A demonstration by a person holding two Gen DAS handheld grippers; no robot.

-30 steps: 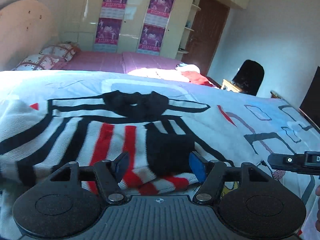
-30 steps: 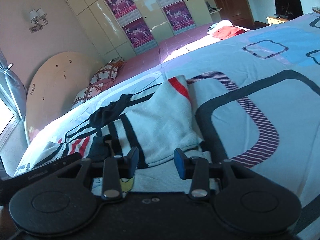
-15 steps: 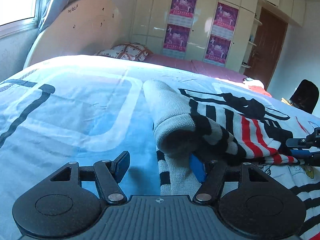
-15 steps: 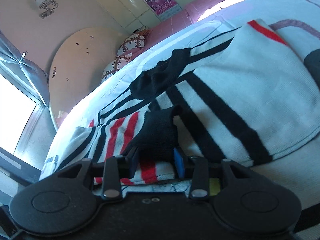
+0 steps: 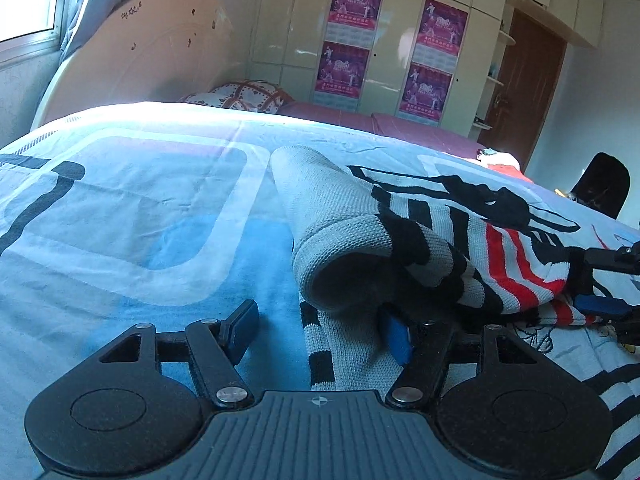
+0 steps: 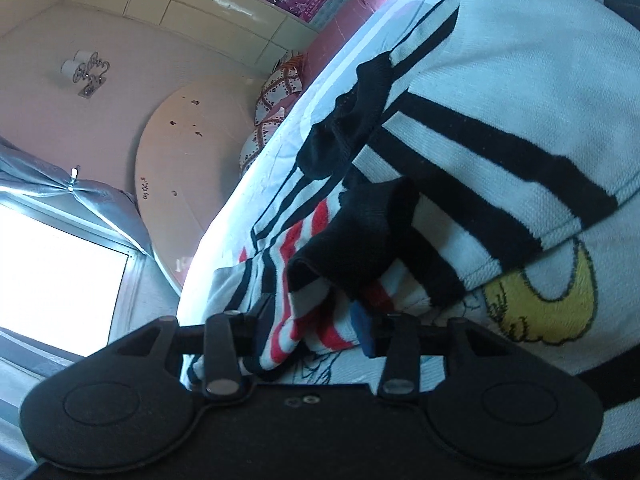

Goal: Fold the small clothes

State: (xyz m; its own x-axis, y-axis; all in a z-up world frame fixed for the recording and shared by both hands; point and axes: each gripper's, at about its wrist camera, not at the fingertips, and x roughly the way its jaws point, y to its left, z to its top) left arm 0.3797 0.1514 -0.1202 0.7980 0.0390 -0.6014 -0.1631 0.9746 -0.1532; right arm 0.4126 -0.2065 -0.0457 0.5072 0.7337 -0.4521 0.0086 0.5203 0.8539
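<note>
A small knit sweater point(image 5: 404, 232) with black, white and red stripes lies on the bed, a sleeve folded over its body. My left gripper point(image 5: 320, 326) is open at its near left edge, the rolled grey hem between its fingers and its right finger under the fabric. My right gripper point(image 6: 312, 326) is open around the red-striped sleeve end, just below the black cuff point(image 6: 352, 232). It also shows at the right edge of the left wrist view point(image 5: 604, 280). A yellow embroidered figure point(image 6: 540, 308) shows on the sweater.
The blue and white bedspread point(image 5: 140, 208) stretches to the left. A headboard point(image 5: 140, 52), pillows point(image 5: 240, 96) and a wardrobe with posters point(image 5: 392, 52) stand behind. A black chair point(image 5: 600, 184) stands by the door at right.
Both grippers have moved slightly closer into the sweater. The right gripper has tilted and now has the striped sleeve end between its fingers.
</note>
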